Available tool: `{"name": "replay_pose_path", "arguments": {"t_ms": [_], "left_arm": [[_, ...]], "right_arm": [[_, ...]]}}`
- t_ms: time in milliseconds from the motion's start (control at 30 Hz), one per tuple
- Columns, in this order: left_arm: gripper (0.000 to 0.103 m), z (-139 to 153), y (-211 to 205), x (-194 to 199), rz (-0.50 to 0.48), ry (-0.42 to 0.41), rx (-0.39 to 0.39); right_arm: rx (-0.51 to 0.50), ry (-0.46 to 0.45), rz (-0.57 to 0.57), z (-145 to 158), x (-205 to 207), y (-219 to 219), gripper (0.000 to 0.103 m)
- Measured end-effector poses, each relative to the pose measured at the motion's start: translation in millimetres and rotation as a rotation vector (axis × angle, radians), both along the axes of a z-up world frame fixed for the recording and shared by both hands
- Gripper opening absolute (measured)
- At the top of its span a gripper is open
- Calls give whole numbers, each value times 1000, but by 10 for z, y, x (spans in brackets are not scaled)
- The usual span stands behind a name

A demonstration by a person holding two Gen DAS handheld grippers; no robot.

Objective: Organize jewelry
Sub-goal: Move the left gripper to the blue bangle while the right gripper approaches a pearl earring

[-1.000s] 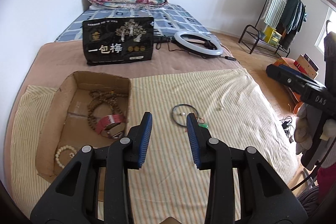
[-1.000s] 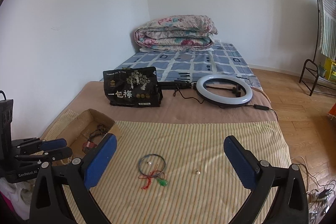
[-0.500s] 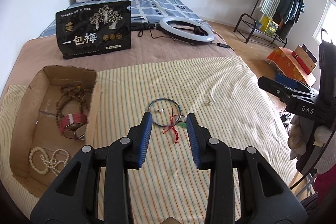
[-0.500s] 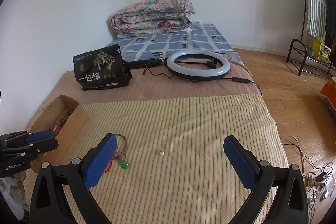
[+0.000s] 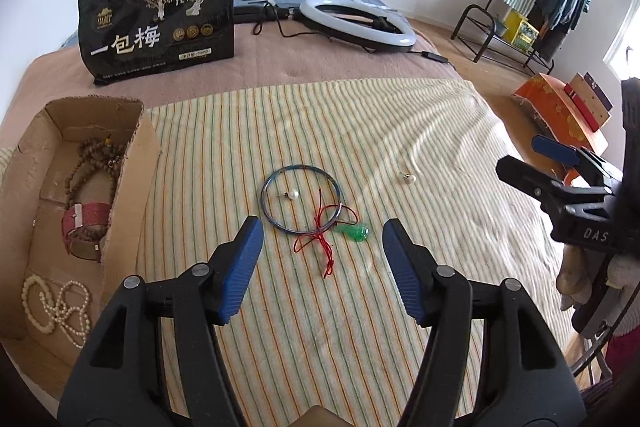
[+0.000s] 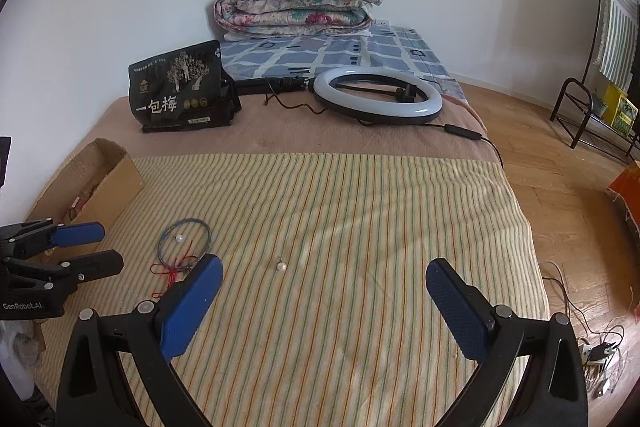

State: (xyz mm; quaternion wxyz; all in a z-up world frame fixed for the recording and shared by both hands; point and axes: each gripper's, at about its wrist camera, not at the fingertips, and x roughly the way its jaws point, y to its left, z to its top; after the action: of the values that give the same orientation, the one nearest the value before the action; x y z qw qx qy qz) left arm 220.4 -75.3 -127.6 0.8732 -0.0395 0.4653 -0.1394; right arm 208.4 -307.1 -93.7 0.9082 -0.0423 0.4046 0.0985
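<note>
A blue bangle [image 5: 300, 198] lies on the striped cloth with a pearl earring [image 5: 293, 194] inside it. A red cord with a green pendant [image 5: 354, 231] lies across its near edge. A second pearl earring [image 5: 409, 178] lies to the right. My left gripper [image 5: 322, 247] is open and empty, just short of the bangle and pendant. My right gripper [image 6: 324, 291] is open and empty, with the loose pearl [image 6: 281, 265] ahead of it. A cardboard box [image 5: 132, 163] at left holds a wooden bead necklace [image 5: 90, 163], a red watch [image 5: 86, 227] and a pearl strand [image 5: 56, 307].
A black snack bag [image 5: 160, 19] stands behind the cloth, a ring light [image 5: 356, 23] with its cable to the right of it, a folded quilt [image 6: 296, 3] at the wall. The bed's right edge drops to a wooden floor [image 6: 560, 163].
My left gripper has swung right from the box toward the bangle and its jaws have opened wider. My right gripper has shifted right, staying wide open.
</note>
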Motion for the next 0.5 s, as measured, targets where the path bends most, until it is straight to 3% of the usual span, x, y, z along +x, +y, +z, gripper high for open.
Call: {"name": "replay_pose_path", "arguments": {"t_ms": [200,500], "left_arm": [[65,-194,-23,215,49,43,6],[68,-466,31,526,140,119,-66]], "right_arm": [[-1,21,-1,-111,85,-49,103],[10,66,22,-297,199,-80,98]]}}
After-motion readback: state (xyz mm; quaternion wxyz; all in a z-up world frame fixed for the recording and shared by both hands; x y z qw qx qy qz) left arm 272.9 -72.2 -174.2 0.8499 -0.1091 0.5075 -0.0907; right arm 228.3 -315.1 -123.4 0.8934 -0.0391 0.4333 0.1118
